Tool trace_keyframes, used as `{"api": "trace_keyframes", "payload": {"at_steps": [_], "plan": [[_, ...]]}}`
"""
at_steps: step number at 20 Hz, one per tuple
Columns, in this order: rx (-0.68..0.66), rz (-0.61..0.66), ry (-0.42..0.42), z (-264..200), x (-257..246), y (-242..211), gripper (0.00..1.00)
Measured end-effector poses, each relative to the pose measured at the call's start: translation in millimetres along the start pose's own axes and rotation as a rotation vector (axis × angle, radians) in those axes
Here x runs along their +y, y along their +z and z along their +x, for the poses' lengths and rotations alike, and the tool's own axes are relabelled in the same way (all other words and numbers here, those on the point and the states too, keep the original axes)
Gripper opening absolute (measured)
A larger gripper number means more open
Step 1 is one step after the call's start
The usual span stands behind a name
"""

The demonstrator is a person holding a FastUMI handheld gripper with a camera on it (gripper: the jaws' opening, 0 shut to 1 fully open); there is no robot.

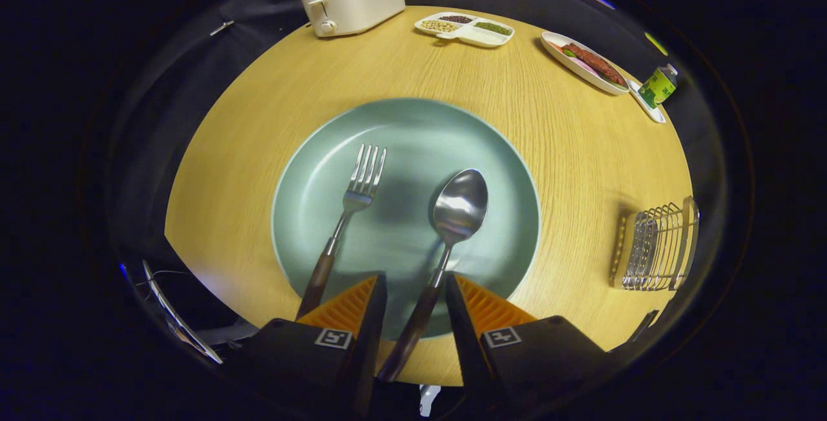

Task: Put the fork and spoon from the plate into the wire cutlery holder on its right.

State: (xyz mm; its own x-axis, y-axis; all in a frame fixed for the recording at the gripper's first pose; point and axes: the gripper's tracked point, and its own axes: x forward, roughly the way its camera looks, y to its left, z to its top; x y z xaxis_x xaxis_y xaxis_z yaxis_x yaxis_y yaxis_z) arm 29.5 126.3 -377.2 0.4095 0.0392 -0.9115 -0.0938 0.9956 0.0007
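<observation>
Gripper view is showing the spoon (452, 214) lying on the green plate (310, 169), its dark handle running back between the fingers (352, 305). The gripper (413, 298) is standing released, pads not yet pressing the handle. Steel bowl looks slick and stiff; the handle seems the better hold. The fork (352, 205) is lying beside it, left. The wire holder (656, 243) is waiting well apart, rightward.

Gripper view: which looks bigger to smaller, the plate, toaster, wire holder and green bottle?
1. Plate, by far.
2. Toaster and wire holder: alike, and distance differs, so unranked.
3. Green bottle.
The gripper is open around the spoon handle.
</observation>
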Motion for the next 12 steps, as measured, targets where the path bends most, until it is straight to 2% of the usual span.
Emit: {"api": "trace_keyframes", "payload": {"at_steps": [1,2,3,5,7,12], "plan": [[-0.005,0.003,0.003,0,-2,3,0.42],[0.015,0.004,0.011,-4,-3,2,0.37],[0.013,0.015,-0.001,-1,-8,5,0.27],[0.040,0.013,0.059,-1,-2,2,0.12],[0.043,-0.001,0.075,-3,-9,2,0.08],[0.040,0.040,0.117,-30,-29,5,0.08]]}}
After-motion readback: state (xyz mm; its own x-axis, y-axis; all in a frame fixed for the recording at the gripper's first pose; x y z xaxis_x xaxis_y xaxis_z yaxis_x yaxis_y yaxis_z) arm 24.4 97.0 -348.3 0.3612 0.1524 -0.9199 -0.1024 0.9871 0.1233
